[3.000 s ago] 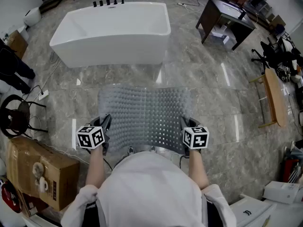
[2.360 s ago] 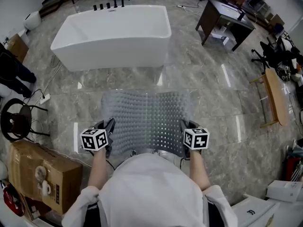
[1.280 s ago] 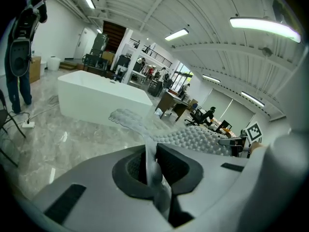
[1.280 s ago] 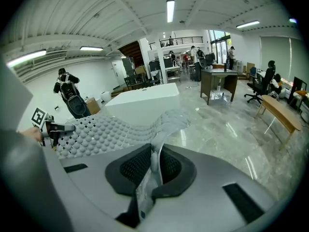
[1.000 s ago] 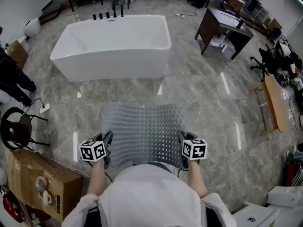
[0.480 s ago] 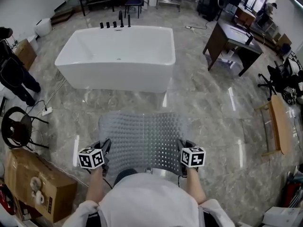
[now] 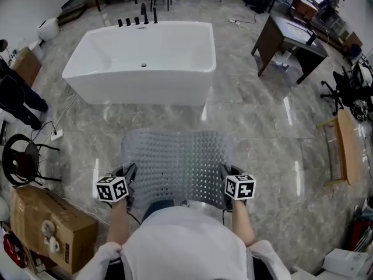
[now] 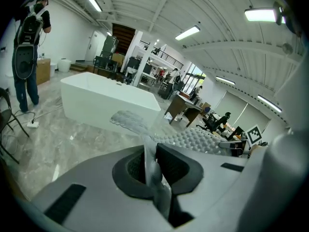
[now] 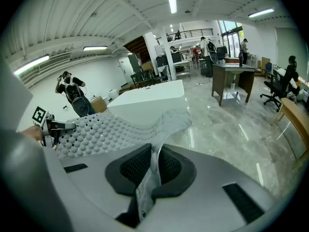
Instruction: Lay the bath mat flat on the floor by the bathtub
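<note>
**Item:** bath mat (image 7: 175, 159), a translucent grey rectangular sheet of soft plastic, studded with rounded bumps and pierced by small square holes.

**Location:** Held up over the grey marble-tiled floor (image 7: 262, 133) in front of the person. Its far edge faces the long side of the white rectangular freestanding bathtub (image 7: 140, 60), with a strip of bare floor between the two. The sheet appears to hang clear of the floor. Whether its far edge brushes the floor cannot be told.

**Holders:**
- Left gripper (image 7: 128, 172): jaws closed tight on the mat's near left corner, with the thin edge pinched between the dark ribbed pads (image 8: 133, 166).
- Right gripper (image 7: 225, 171): jaws likewise clamped on the near right corner, where a flap of the mat's edge sticks back through the pads (image 9: 169, 166).

**Relation to grippers:** The mat runs forward from both sets of jaws and spans the gap between them. Its surface is rippled rather than taut, and the far corners curl.

**Progress (judged):**
- Done: the mat is opened to full width, gripped at both near corners and squared up to the tub.
- Outstanding: bring it nearer the tub's side, lower it, smooth out the waves so it lies flat, and let go of both corners.
</note>
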{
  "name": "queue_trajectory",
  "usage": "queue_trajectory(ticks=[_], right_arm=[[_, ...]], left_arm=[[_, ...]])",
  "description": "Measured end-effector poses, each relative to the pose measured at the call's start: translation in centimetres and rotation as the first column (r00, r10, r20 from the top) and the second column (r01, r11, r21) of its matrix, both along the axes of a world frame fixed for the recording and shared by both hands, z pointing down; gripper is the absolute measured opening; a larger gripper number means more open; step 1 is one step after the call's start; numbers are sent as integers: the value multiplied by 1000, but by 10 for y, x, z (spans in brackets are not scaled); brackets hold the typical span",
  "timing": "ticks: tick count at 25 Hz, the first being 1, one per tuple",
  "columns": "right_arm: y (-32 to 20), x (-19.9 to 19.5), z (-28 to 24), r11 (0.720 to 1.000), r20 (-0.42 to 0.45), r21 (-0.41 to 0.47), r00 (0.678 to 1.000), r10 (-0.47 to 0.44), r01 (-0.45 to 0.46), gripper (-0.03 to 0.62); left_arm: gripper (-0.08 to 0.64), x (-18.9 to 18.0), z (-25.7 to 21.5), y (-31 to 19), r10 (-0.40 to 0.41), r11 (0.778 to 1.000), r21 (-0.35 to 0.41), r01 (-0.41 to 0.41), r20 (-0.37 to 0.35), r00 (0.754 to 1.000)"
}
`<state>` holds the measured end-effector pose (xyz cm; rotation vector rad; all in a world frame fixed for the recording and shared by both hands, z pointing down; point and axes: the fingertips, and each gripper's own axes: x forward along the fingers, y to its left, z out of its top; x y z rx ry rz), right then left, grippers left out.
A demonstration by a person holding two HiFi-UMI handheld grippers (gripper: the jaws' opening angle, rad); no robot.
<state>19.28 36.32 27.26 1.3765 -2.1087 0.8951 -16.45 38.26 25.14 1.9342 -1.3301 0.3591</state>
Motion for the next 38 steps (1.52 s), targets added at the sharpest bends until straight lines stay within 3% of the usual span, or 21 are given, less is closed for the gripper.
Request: queue_trajectory(ticks=[23, 38], right_arm=[[-128, -71, -11, 991, -35, 12, 990, 137, -136, 43], [-198, -44, -10, 997, -40, -15, 997, 73, -73, 43]], left_arm=[[44, -81, 7, -167, 106, 994, 19, -105, -46, 993], [44, -43, 12, -219, 75, 997, -19, -76, -41, 996]])
